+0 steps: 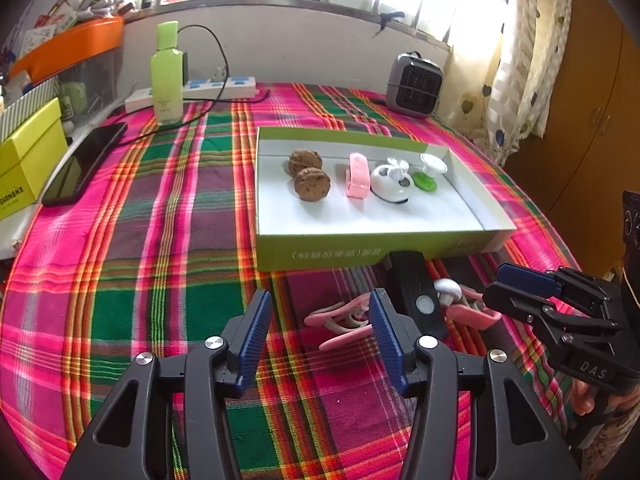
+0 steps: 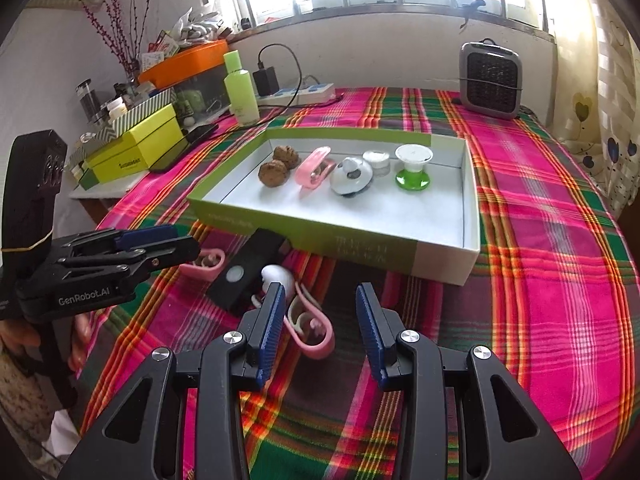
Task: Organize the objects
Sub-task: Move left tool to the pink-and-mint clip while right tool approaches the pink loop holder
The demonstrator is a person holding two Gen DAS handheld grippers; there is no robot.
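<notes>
Right now, a table with a bright pink and green checked cloth (image 1: 168, 208) holds lots of things. At the far side stand a tall green bottle (image 1: 167, 74), a white power strip (image 1: 208, 90) and a small grey heater (image 1: 414, 84). A black phone (image 1: 86, 162) lies at the left, beside a yellow box (image 1: 28, 156).

In the middle sits a shallow green tray (image 1: 360, 246). In a row inside it lie two brown walnuts (image 1: 308, 172), a pink clip (image 1: 357, 176), a white round gadget (image 1: 390, 182) and a green and white cup-shaped thing (image 1: 428, 174).

Near the tray's front wall, on the cloth, lie a black bar (image 1: 416, 292) with a round white button, a small white mushroom-shaped thing (image 1: 448, 290) and two more pink clips, one left of the bar (image 1: 340, 322) and one right of it (image 1: 474, 312).

Only the right wrist view shows dark red twigs (image 2: 116, 28) and jars (image 2: 90, 100) far left. Only the left wrist view shows a brown cupboard (image 1: 588, 120) at the right.

The left gripper (image 1: 318, 326) is open and holds nothing; the left pink clip lies just past its right finger. The right gripper (image 2: 322, 304) is partly open and holds nothing too; the other pink clip (image 2: 310, 330) lies between its fingers, close to the left one.
</notes>
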